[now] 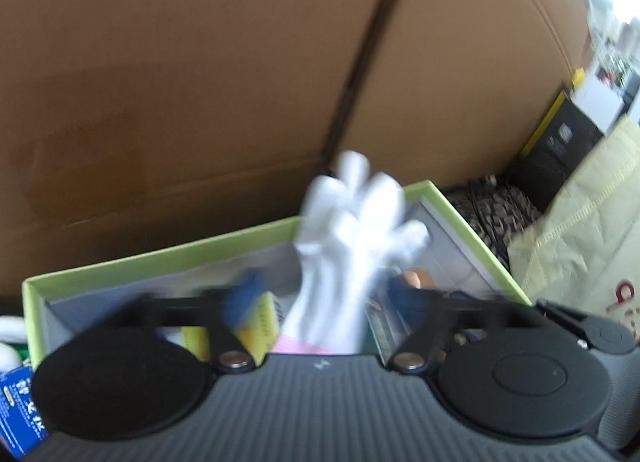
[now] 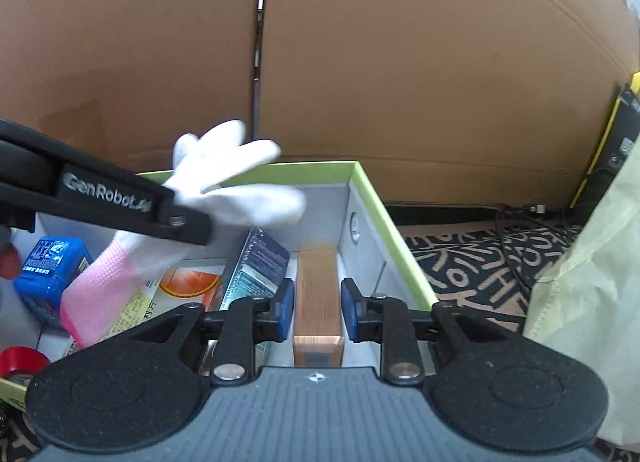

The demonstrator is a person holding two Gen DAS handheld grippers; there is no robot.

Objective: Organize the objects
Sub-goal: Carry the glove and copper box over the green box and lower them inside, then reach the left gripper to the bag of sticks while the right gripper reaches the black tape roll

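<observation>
White glove (image 2: pixel 224 181) with pink cuff pinched in the closed left gripper (image 2: pixel 188 221), dangling over the green-rimmed box (image 2: pixel 372 189). Right gripper (image 2: pixel 317 308) with fingers part-open and empty, straddling the copper-coloured box (image 2: pixel 318 302) inside. Possible snags: limp glove draping over the rim, or catching the right gripper on release.

floor: patterned rug (image 2: pixel 472 262) | on it: green-rim box (image 2: pixel 392 229), beige bag (image 2: pixel 592 294)

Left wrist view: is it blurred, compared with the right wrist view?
Left wrist view: motion blur smears the white fabric glove with pink cuff and the left gripper. Right wrist view: sharp; the copper-coloured rectangular box shows fine lines.
</observation>
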